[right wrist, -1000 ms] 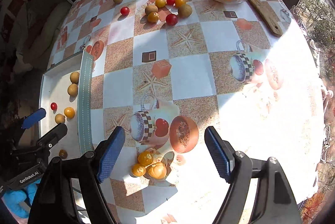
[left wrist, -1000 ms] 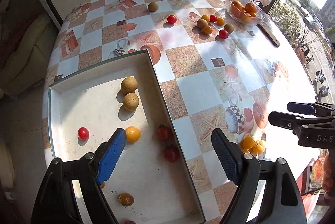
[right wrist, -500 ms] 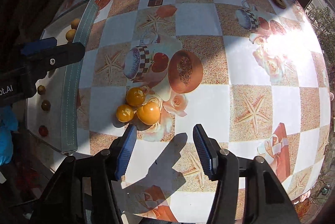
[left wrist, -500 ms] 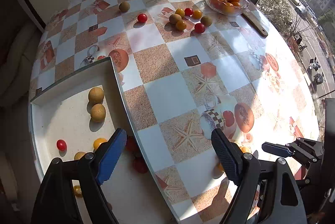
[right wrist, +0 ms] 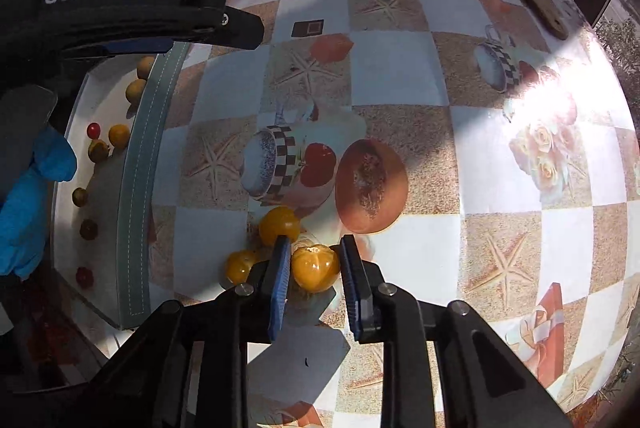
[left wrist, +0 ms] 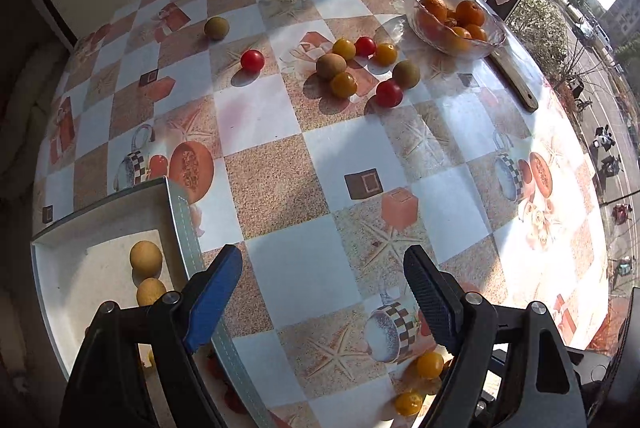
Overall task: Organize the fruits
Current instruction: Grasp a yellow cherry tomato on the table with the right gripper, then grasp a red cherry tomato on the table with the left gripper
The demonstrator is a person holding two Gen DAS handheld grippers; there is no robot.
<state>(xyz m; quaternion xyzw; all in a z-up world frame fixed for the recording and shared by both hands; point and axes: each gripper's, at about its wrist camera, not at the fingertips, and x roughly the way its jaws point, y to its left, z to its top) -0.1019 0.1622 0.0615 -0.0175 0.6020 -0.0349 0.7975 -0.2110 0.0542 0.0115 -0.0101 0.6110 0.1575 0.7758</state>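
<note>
My right gripper [right wrist: 314, 264] is shut on a yellow tomato [right wrist: 315, 267] at the near table edge. Two more yellow tomatoes [right wrist: 279, 225] [right wrist: 239, 265] lie just left of it; two show in the left wrist view [left wrist: 429, 364]. My left gripper [left wrist: 320, 292] is open and empty, hovering above the table just right of the white tray's rim [left wrist: 182, 216]. The tray [right wrist: 136, 164] holds several small fruits: brown ones [left wrist: 146, 256], red and yellow tomatoes. A cluster of loose fruits [left wrist: 356, 68] lies far across the table.
A glass bowl of oranges [left wrist: 454, 20] stands at the far right beside a long wooden stick [left wrist: 512, 80]. A single red tomato [left wrist: 252, 60] and a brown fruit [left wrist: 216, 28] lie far left. The round table has a checked cloth.
My right gripper has come down and closed on the yellow tomato. My left gripper has swung right, off the tray and over the tablecloth.
</note>
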